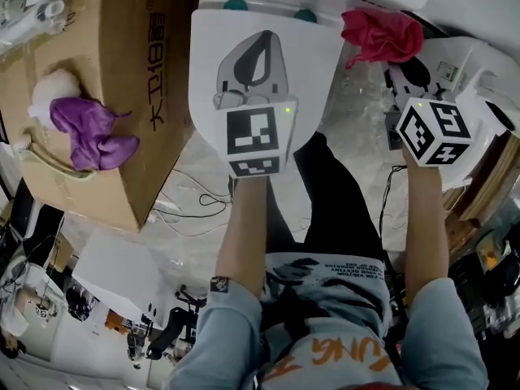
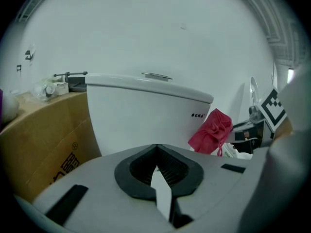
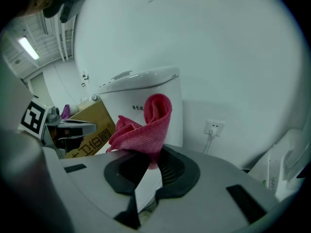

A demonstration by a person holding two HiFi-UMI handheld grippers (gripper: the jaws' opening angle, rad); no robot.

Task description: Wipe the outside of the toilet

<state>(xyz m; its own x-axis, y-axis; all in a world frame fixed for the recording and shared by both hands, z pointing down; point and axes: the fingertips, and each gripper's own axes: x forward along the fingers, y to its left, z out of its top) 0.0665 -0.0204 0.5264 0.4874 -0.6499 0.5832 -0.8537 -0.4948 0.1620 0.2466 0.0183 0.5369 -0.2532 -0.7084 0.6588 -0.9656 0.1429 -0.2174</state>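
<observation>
Holding the pink cloth pinched in my right gripper, I judge I'm still approaching: the toilet stands against the wall, cloth near its tank's right edge. My left gripper is closed, empty. Next: press cloth onto porcelain.

Red cloth; white toilet; brown box; purple rag

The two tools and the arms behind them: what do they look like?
The left tool and the right tool have pale grey bodies with black ribbed pads. Each carries a white cube with black square markers, the left cube and the right cube, with a small green light on each. The person wears light blue sleeves.
</observation>
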